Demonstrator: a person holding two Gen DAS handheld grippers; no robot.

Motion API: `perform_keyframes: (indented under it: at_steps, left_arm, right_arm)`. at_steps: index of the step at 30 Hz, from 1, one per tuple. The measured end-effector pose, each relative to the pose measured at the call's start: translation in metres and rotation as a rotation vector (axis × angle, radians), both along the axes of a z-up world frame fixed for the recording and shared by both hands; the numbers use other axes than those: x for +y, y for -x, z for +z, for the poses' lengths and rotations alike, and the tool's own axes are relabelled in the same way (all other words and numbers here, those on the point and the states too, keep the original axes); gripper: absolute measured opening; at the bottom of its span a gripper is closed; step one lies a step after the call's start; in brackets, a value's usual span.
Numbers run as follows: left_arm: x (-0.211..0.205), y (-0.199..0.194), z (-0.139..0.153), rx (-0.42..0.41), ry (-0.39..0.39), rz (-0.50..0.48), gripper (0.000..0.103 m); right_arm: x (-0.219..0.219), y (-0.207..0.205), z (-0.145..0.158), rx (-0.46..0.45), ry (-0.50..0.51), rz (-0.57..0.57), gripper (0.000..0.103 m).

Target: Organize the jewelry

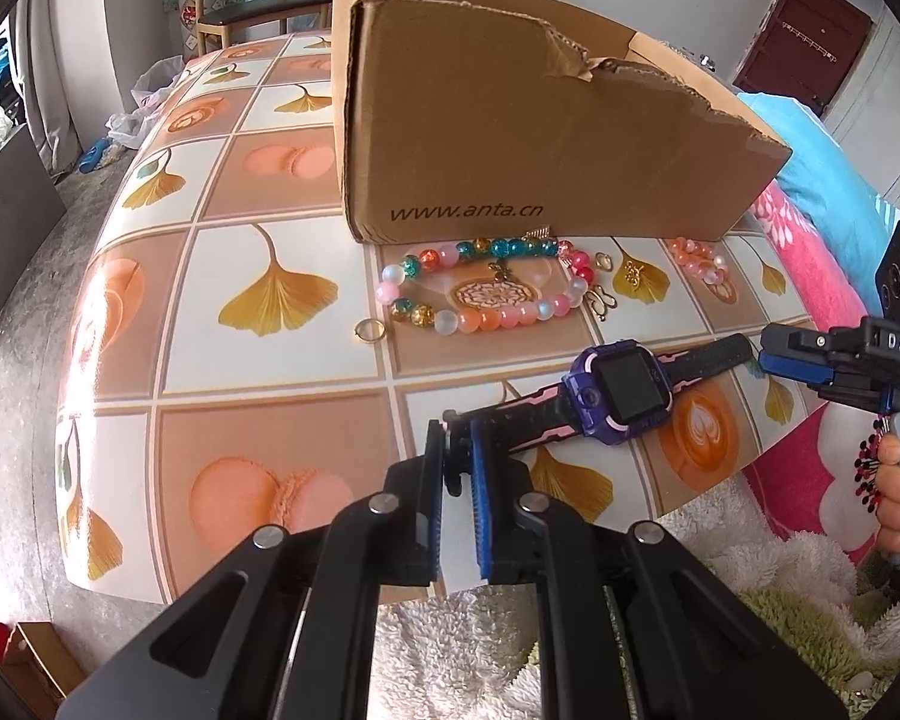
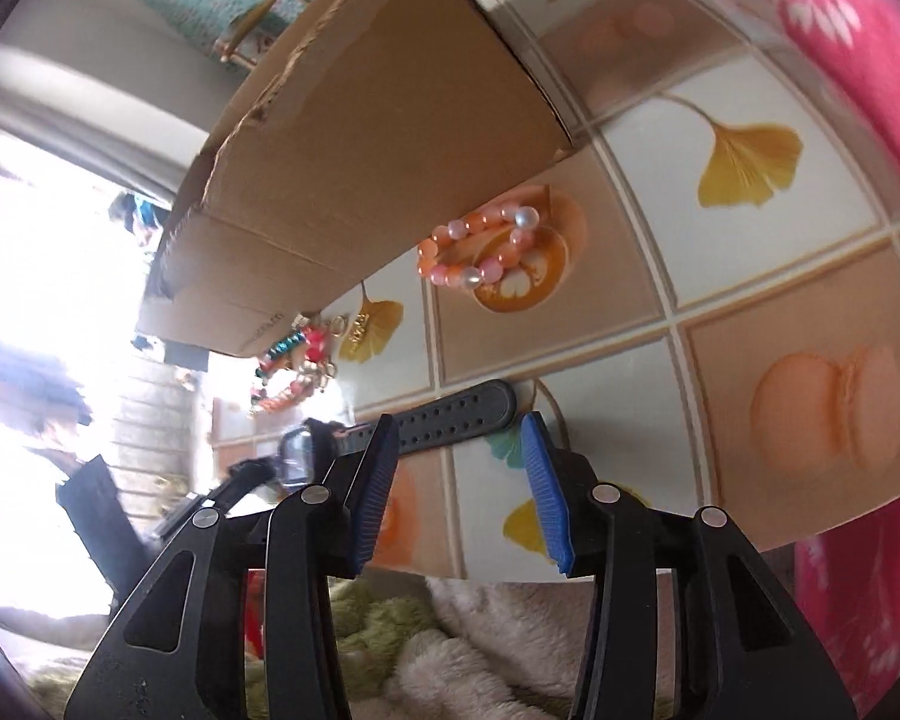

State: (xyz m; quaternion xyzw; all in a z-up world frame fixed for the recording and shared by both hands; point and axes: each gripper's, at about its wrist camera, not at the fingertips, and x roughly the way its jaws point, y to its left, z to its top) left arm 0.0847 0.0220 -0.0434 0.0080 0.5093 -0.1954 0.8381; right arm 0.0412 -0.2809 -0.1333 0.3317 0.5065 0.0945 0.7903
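Purple-cased watch lies on the tiled tabletop near its near edge, in front of the torn cardboard box. Long axis of the watch runs left to right and slightly away, from the buckle-side strap at near left to the holed strap tip at far right. Left gripper: jaws together, clamped on the near-left strap end, pads pressing it from both sides. Right gripper: jaws apart, nothing between the pads; in the right wrist view the holed strap tip lies just beyond and slightly left of the gap, not inside it. In the left wrist view the same gripper sits just past the far-right strap tip, close to it but not touching as far as can be told. Other jewelry untouched: large multicolour bead bracelet beside the box front, small orange bead bracelet to its right, gold ring to its left, small gold charms between the bracelets. Judgement: the watch is held at one end only, and the right gripper is the one nearer the free end. Any two-ended handling depends on lining its gap across the strap's width, since the strap presents end-on to it. Risk: the free end drags on the table if lifted one-sided.
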Motion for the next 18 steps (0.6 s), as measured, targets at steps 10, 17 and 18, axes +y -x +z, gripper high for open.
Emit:
perform_keyframes:
  at_steps: [10, 17, 18]
  left_arm:
    - [-0.003, 0.0, 0.0, -0.006, -0.026, -0.025, 0.009]
    - [-0.001, -0.001, 0.0, 0.0, -0.012, -0.015, 0.009]
    - [-0.001, -0.001, -0.001, 0.0, -0.011, -0.016, 0.009]
  right_arm:
    - [0.014, -0.011, 0.015, -0.02, 0.277, 0.02, 0.037]
    - [0.036, -0.015, 0.015, -0.02, 0.376, 0.083, 0.028]
    - [0.033, -0.015, 0.014, -0.013, 0.335, 0.076, 0.028]
